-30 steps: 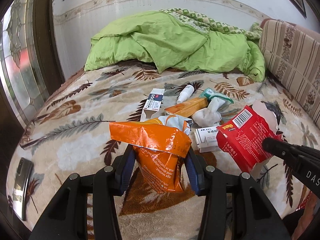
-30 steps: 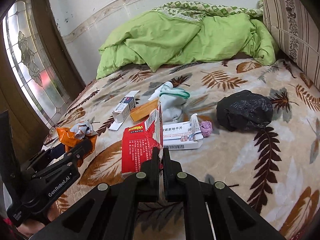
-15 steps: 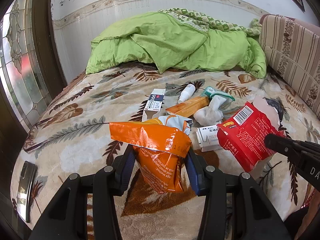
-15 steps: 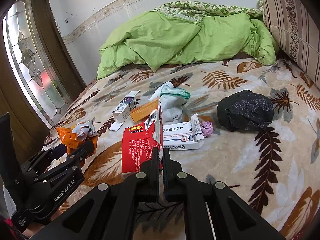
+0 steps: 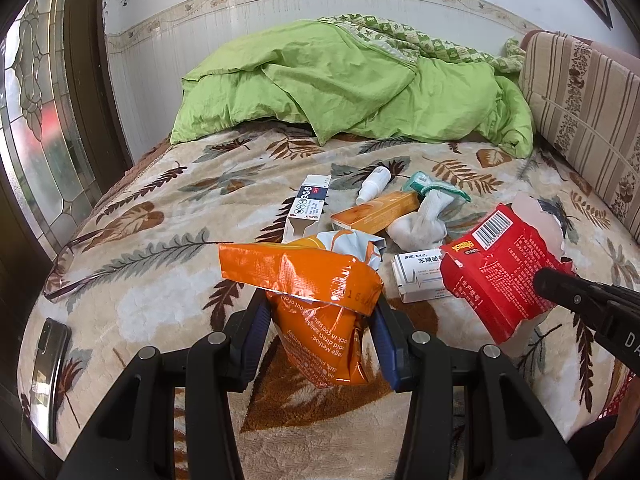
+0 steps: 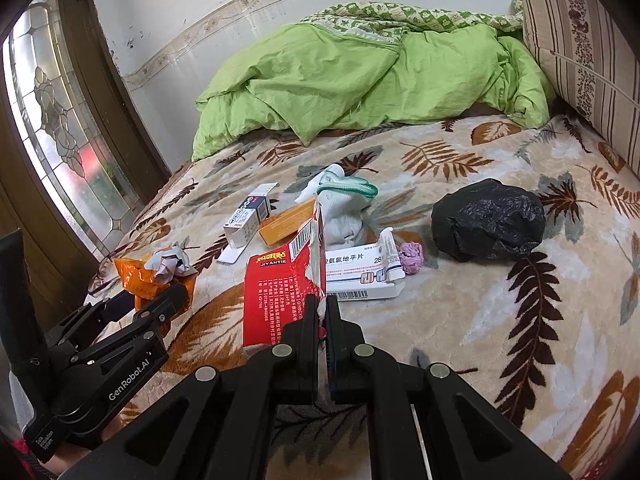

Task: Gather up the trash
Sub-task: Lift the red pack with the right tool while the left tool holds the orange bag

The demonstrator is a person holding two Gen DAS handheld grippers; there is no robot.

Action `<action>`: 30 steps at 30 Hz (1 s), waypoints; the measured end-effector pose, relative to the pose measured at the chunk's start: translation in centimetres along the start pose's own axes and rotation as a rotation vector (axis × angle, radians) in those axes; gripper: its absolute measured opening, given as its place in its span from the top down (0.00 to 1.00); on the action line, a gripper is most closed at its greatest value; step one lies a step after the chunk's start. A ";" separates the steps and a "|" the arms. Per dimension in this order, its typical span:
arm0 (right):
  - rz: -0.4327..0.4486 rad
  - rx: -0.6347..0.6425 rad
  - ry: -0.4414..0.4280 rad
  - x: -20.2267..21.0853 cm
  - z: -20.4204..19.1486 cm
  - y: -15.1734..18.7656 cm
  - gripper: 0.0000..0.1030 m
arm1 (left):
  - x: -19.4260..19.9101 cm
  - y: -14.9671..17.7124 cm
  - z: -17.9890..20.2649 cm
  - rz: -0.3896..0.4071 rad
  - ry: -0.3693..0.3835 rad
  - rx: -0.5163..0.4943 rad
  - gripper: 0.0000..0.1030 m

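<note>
My left gripper (image 5: 316,316) is shut on an orange snack bag (image 5: 320,292), its blue pads pressing both sides; crumpled paper sticks out of the bag's torn mouth. The bag hangs just above the leaf-patterned blanket (image 5: 160,280). My right gripper (image 6: 320,308) is shut on the torn edge of a red packet (image 6: 272,292), which stands upright on the bed. The left wrist view shows that red packet (image 5: 492,276) at the right, with the right gripper (image 5: 548,280) on it. In the right wrist view the left gripper (image 6: 172,300) sits low at the left.
On the bed lie a white medicine box (image 6: 360,276), an orange box (image 5: 376,212), a blue-white box (image 5: 308,208), a small white bottle (image 5: 374,184), a white sock (image 5: 424,220), a pink wad (image 6: 412,256) and a black plastic bag (image 6: 488,220). A phone (image 5: 48,368) lies at the left edge. A green quilt (image 5: 352,84) covers the far end.
</note>
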State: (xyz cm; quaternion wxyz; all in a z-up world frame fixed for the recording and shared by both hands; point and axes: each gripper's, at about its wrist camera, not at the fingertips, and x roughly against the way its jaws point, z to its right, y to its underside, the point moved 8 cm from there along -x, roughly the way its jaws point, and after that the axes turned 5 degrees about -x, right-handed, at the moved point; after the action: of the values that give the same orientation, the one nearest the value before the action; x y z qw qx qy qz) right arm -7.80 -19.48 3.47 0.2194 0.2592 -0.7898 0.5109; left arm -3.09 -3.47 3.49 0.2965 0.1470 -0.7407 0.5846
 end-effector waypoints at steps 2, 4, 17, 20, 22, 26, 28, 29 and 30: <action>0.002 -0.012 0.001 0.3 0.2 0.0 0.97 | 0.0 0.0 0.0 0.000 0.000 0.001 0.55; -0.001 -0.029 0.001 0.5 0.5 -0.1 0.97 | 0.0 0.0 -0.1 0.000 0.001 0.000 0.55; 0.018 -0.057 -0.013 4.6 0.2 -0.4 0.97 | 1.6 1.4 2.4 -0.059 0.088 -0.010 0.55; 0.035 -0.050 -0.012 6.0 0.3 -0.4 0.97 | 2.7 1.7 3.2 -0.059 0.103 -0.021 0.55; 0.047 -0.050 -0.010 7.1 0.5 -0.5 0.97 | 3.1 1.7 3.8 -0.060 0.118 -0.029 0.55; 0.061 -0.062 -0.007 8.7 1.0 -0.4 0.97 | 4.1 1.7 5.0 -0.056 0.136 -0.055 0.55; 0.066 -0.067 -0.005 9.4 1.2 -0.3 0.97 | 4.6 1.6 5.6 -0.053 0.147 -0.061 0.55; 0.070 -0.071 -0.003 9.7 1.4 -0.2 0.97 | 4.8 1.5 5.8 -0.052 0.152 -0.066 0.55; 0.074 -0.076 -0.001 10.0 1.6 -0.2 0.97 | 5.0 1.4 6.0 -0.050 0.156 -0.070 0.55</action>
State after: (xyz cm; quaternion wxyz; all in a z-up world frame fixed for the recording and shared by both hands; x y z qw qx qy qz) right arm -15.53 -22.84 9.11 0.2096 0.2217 -0.8176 0.4882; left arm -9.38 -8.17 4.55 0.3728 0.1092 -0.7315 0.5603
